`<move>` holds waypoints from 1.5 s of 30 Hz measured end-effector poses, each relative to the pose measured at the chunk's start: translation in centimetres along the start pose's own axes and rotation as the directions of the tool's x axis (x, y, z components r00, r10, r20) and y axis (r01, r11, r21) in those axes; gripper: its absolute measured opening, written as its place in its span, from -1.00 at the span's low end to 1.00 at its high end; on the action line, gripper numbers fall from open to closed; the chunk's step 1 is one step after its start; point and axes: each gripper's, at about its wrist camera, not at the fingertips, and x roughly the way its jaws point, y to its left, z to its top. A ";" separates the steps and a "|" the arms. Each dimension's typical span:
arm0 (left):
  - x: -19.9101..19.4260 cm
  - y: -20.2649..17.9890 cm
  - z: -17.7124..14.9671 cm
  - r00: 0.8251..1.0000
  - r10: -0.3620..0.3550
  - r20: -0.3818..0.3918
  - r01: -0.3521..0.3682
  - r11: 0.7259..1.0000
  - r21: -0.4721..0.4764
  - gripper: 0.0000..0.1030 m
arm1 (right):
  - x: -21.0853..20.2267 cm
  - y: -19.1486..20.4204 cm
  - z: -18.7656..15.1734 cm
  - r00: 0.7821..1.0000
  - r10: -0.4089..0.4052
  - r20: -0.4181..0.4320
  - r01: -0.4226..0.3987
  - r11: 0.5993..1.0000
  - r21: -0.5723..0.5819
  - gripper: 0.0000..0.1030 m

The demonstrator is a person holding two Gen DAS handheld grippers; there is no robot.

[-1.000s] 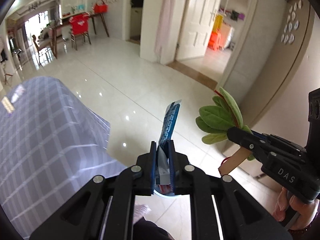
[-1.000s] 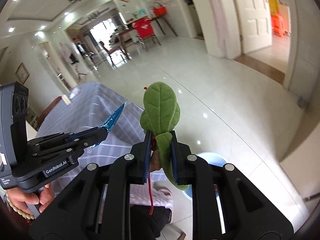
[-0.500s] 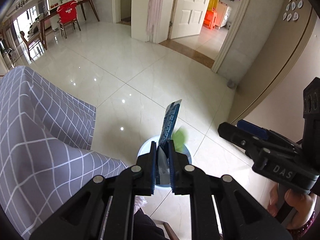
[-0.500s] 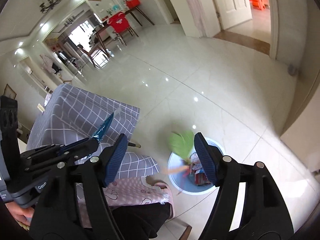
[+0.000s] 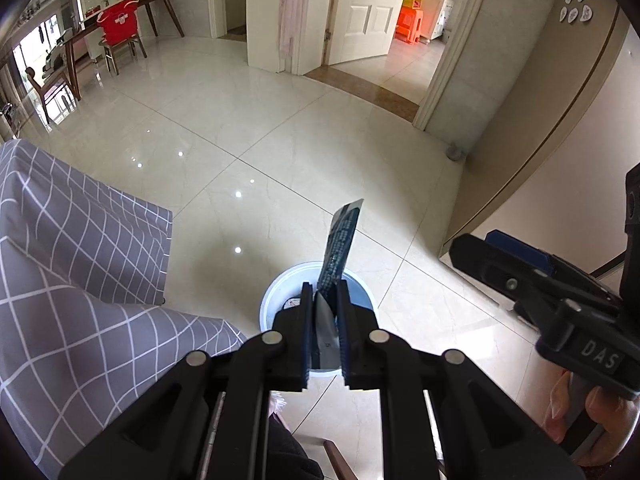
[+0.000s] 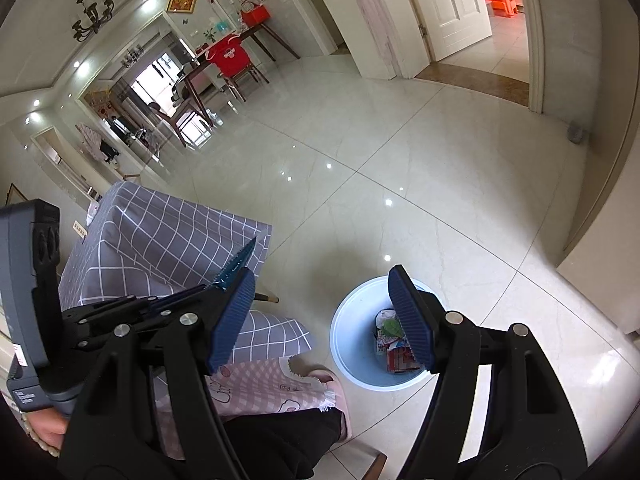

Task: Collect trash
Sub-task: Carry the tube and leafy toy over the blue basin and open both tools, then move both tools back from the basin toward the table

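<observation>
**Mia:** What is the biggest thing you can see?

**Ben:** The shiny floor [image 5: 304, 168]. It is made of big pale tiles. Next is the gray cloth [image 5: 72, 264] with white lines that make squares. It hangs down on the left side.

**Mia:** And after that?

**Ben:** The light blue bin [image 6: 356, 364]. It stands on the floor, near the cloth but not touching it. It has trash [image 6: 394, 346] in it. I see little packets and something green on top.

**Mia:** What is the right gripper [image 6: 322, 314] doing?

**Ben:** Its two blue pads are far apart. Nothing is between them. It hangs above the bin, and one pad covers part of the rim.

**Mia:** And the left gripper [image 5: 324, 320]?

**Ben:** It is squeezed tight on a wrapper [image 5: 340, 246]. The wrapper is dark blue with tiny writing and silver inside. It sticks up out of the pads. The bin is right under it.

**Mia:** Can you see that wrapper from the other camera?

**Ben:** Yes, just the blue tip poking out of the left gripper, in front of the cloth.

**Mia:** Anything smaller?

**Ben:** A pink slipper [image 6: 334, 384] on the floor, just beside the bin.
</observation>
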 end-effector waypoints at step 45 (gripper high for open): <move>-10.9 8.3 1.7 0.969 0.121 0.216 -0.101 0.990 -0.103 0.27 | -2.0 10.0 2.2 0.992 0.058 0.110 -0.046 0.992 -0.114 0.33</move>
